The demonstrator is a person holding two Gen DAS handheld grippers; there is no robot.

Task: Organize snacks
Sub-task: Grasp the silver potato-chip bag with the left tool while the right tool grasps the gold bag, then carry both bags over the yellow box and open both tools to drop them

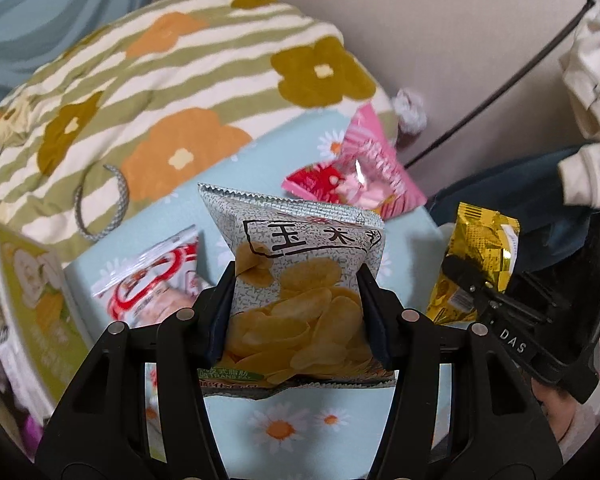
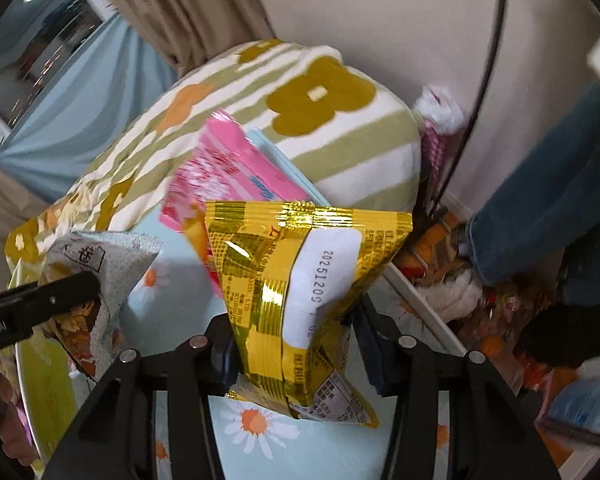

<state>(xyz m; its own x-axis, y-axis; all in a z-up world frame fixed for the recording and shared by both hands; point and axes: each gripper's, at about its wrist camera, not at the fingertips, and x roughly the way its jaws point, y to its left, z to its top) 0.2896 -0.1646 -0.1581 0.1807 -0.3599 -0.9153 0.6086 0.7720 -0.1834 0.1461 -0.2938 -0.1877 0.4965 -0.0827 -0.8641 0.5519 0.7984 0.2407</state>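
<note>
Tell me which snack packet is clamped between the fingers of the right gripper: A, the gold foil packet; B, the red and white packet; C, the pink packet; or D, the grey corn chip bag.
A: in the right wrist view the gold foil packet sits pinched between the right gripper, while the grey corn chip bag is in the left gripper.

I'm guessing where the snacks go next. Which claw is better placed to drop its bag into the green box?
Left, probably. The left claw, shut on the grey chip bag, is next to the green box. The right claw, shut on the gold bag, is farther away.
</note>
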